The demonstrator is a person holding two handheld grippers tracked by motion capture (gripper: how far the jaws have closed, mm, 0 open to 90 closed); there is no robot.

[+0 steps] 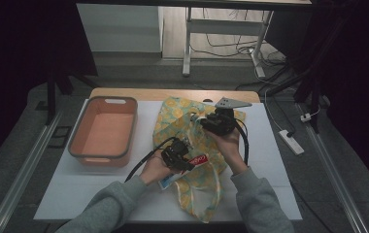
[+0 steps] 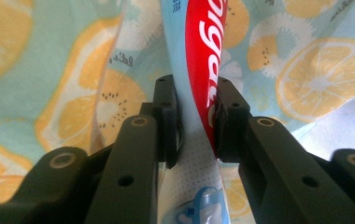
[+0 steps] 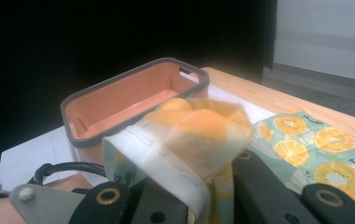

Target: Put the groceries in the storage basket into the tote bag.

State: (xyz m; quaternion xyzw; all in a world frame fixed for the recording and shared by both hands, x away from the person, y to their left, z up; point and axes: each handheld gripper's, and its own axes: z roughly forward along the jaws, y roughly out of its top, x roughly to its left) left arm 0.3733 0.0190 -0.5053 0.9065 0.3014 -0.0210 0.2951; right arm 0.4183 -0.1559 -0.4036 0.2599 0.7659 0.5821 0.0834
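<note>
From my remote seat, the far left of the white table top [image 1: 270, 160] holds an empty orange plastic bin with a grey rim [image 1: 104, 130], well apart from the work and playing no part in it yet. To its right, at the near middle, my left gripper [image 1: 178, 156] holds a red, white and pale blue toothpaste tube [image 1: 192, 162]; in the left gripper view the tube [image 2: 202, 84] runs up between the two black jaws, which stand narrow against its flanks, so I judge the grip firm. The tube lies over a yellow and pale blue fabric bag printed with lemon slices [image 1: 185, 121], spread across the middle of the table. Farther right and a little farther off, my right gripper [image 1: 211, 124] is clamped on the bag's white-hemmed rim [image 3: 166, 149], bunched cloth filling its jaws and lifted off the table. I judge the job about half done: the bag mouth is held up and the tube is gripped and brought to the bag, but it is not yet inside. What is left is to slide the tube in through the opening and let go.
</note>
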